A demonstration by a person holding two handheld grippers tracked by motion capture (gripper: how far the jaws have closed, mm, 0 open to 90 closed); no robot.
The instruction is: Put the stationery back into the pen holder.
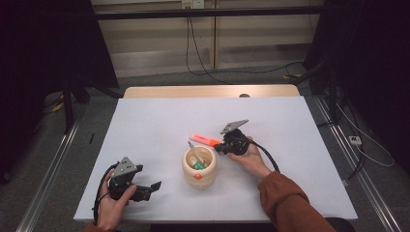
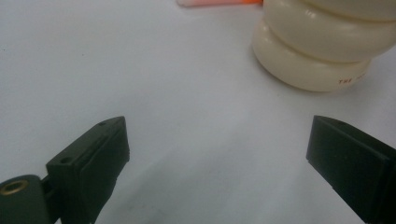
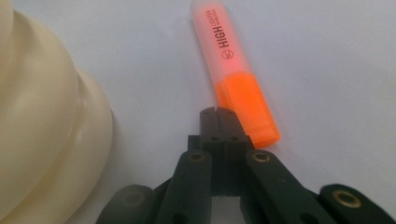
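Observation:
An orange highlighter [image 1: 205, 140] [image 3: 229, 60] lies flat on the white table [image 1: 159, 121], just behind a cream ribbed cup [image 1: 199, 167] [image 2: 322, 42] [image 3: 42, 116]. The cup holds a green item and a pale stick. My right gripper [image 1: 218, 146] [image 3: 217, 112] is shut with nothing between its jaws; its tips rest low by the highlighter's orange end, right of the cup. My left gripper [image 1: 153, 187] [image 2: 215, 140] sits near the front left of the table, open and empty, pointing toward the cup.
The far strip of the wooden tabletop [image 1: 208, 91] is bare of the white sheet. Black cables [image 1: 203, 67] run across the floor behind it, and dark stands [image 1: 67, 96] flank the table on both sides.

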